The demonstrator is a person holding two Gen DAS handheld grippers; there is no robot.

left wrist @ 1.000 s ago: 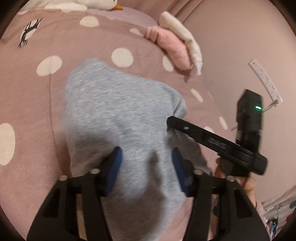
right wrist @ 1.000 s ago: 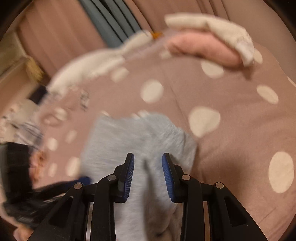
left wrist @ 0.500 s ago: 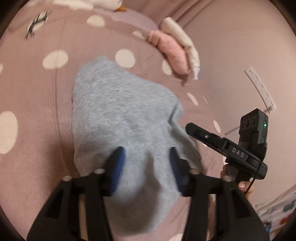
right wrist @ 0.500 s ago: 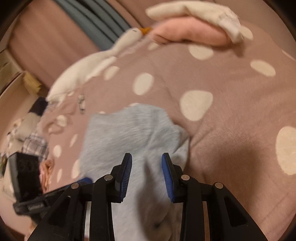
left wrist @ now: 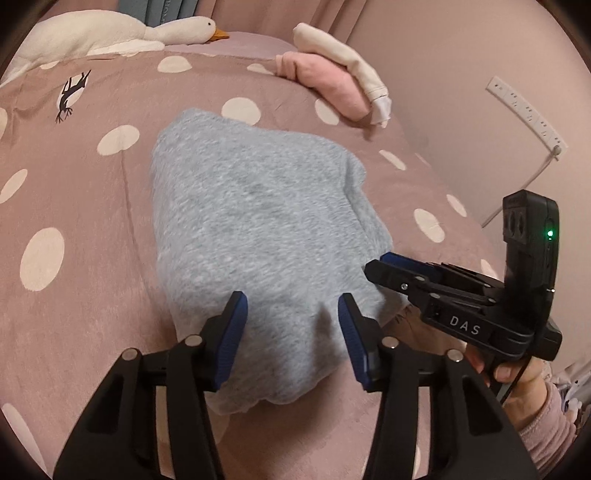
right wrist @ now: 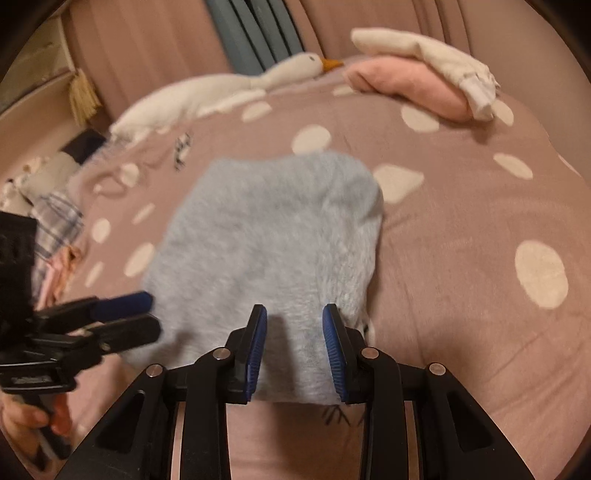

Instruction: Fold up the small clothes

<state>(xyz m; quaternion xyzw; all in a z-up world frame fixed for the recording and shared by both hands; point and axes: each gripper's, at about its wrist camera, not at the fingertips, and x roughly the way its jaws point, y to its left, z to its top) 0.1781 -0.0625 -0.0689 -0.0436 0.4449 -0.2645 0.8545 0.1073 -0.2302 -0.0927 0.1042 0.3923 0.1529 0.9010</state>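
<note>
A folded grey fleece garment [left wrist: 258,221] [right wrist: 266,240] lies on the pink polka-dot bed cover [left wrist: 74,184]. My left gripper [left wrist: 291,314] straddles its near end. The jaws are closing, with cloth between the blue pads but not clamped. My right gripper [right wrist: 291,325] straddles the garment's near right part, its pads apart with cloth loose between them. In the left wrist view the right gripper [left wrist: 380,264] reaches the garment's right edge. The right wrist view shows the left gripper [right wrist: 144,314] at the left edge. The near hem shows below both pairs of fingers.
Folded pink and cream clothes [left wrist: 332,81] [right wrist: 406,85] sit at the bed's far right. A white goose plush [left wrist: 110,33] lies along the back. Loose clothes [right wrist: 55,221] are heaped off the left side. A wall with a power strip [left wrist: 524,110] rises to the right.
Both grippers have drawn back along the garment, so its near hem now shows below the fingers. The right gripper's tips moved from over the cloth to its right edge. The garment stayed put.
</note>
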